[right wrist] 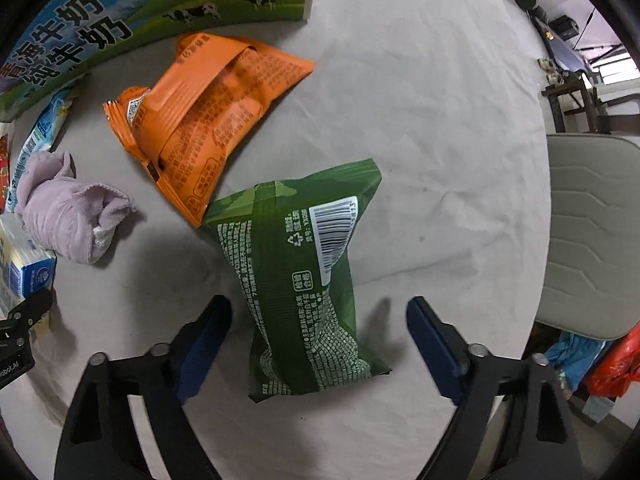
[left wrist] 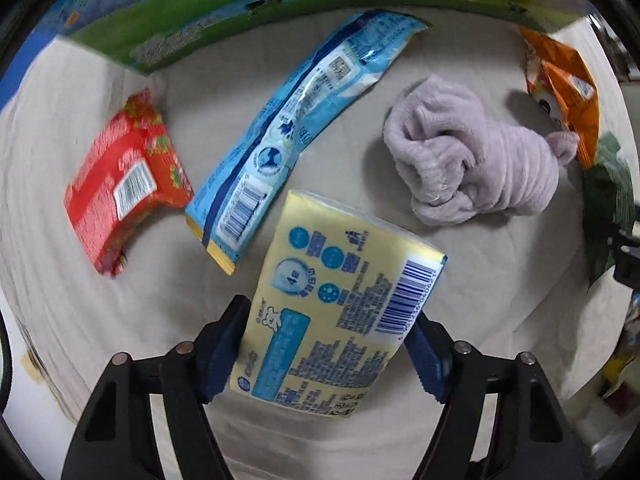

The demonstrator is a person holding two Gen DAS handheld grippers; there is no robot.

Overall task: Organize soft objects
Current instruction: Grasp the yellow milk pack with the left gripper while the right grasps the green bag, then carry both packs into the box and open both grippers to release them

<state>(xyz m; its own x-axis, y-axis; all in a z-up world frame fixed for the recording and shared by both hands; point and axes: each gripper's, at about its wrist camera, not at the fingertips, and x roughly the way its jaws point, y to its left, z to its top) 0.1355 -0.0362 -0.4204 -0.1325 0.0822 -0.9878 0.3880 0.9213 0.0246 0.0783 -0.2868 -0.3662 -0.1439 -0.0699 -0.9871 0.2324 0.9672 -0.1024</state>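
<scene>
Left wrist view: left gripper (left wrist: 328,344) pinches the yellow pack (left wrist: 340,312); right gripper (right wrist: 320,332), spread, straddles the green bag (right wrist: 304,276). Sorting looks barely begun.

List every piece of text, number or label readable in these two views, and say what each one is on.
"纯牛奶": milk carton.
"4": circle on the yellow tissue pack held in the left gripper.
Recycling triangle sign: green pouch.
Fine print and barcode digits on the orange pouch, blue packet and red packet: too small or blurred.

Both wrist views look down closely, sharing the purple cloth (left wrist: 472,160).
</scene>
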